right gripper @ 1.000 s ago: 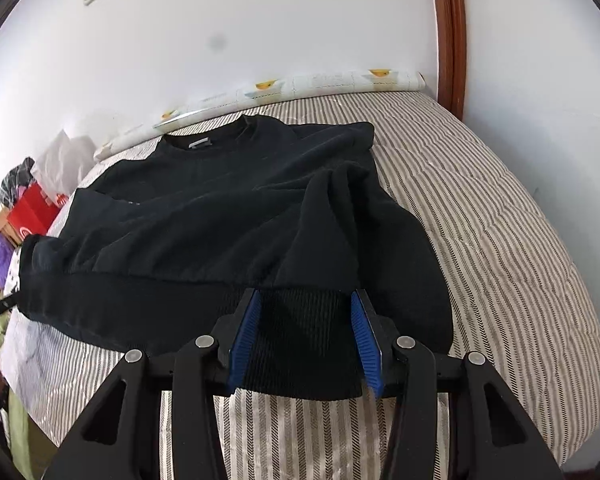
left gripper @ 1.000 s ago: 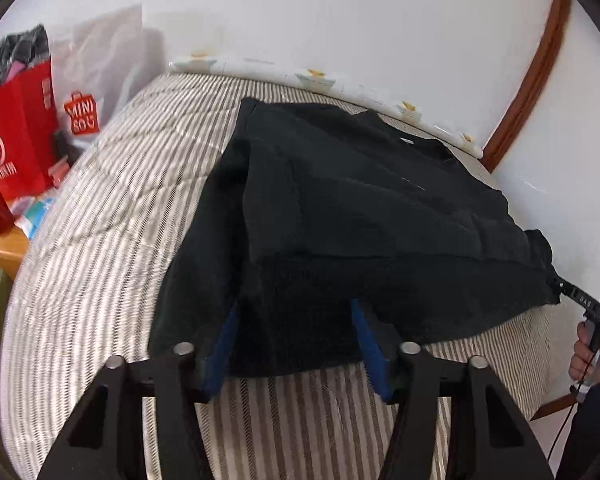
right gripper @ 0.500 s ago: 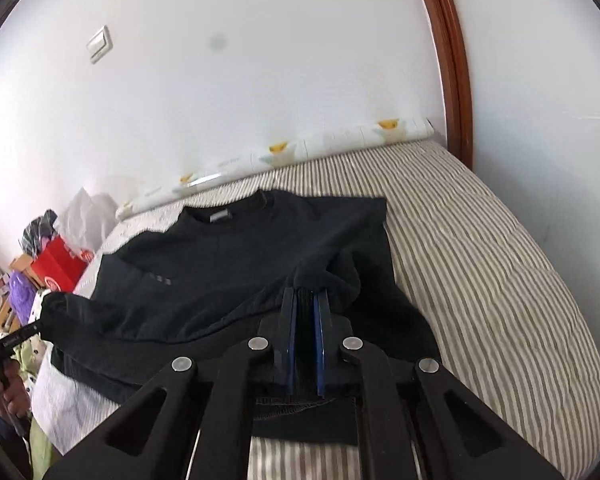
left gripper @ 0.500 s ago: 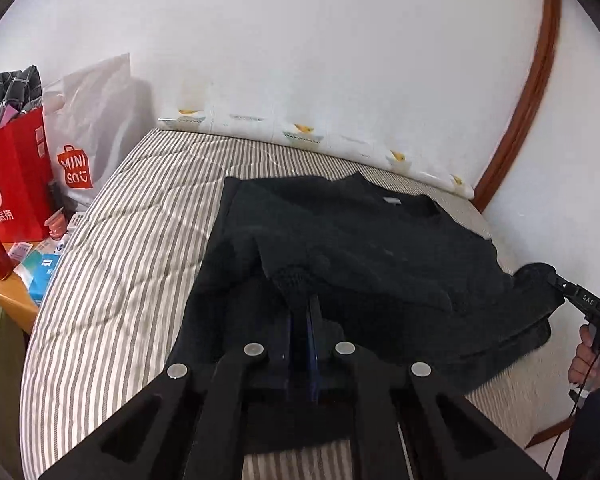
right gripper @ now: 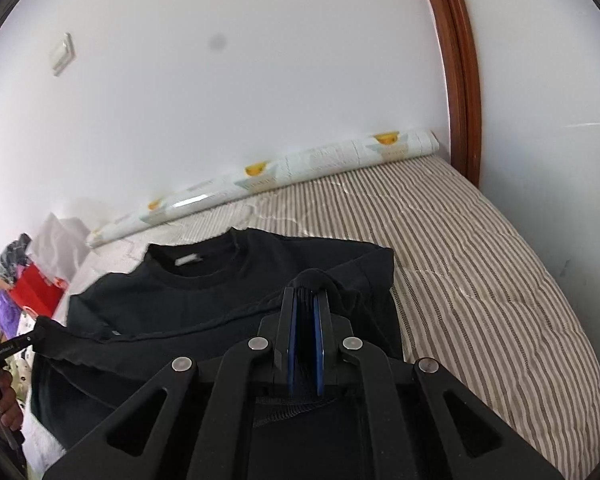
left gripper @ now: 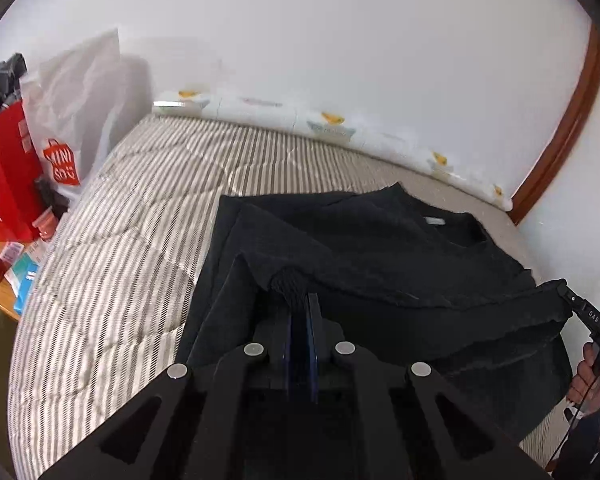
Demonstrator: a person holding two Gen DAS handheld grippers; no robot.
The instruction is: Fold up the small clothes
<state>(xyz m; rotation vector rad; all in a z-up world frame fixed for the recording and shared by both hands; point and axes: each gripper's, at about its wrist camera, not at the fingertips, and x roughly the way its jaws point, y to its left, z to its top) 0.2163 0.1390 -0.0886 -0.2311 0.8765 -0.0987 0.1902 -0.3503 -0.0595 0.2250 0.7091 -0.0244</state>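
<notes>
A black sweatshirt lies on the striped bed with its collar toward the wall. My left gripper is shut on its ribbed hem at the left corner and holds that edge raised over the body. My right gripper is shut on the ribbed hem at the right corner, lifted the same way. The hem hangs stretched between both grippers. In the left wrist view the other gripper shows at the right edge, gripping the cloth. In the right wrist view the other gripper shows at the left edge.
The striped bed cover fills both views. A rolled patterned mat lies along the white wall. Red and white shopping bags stand on a side table left of the bed. A wooden door frame rises at the right.
Both grippers went from open around the hem to shut on it. They then carried the hem up and toward the collar, so the lower part now folds over the body.
</notes>
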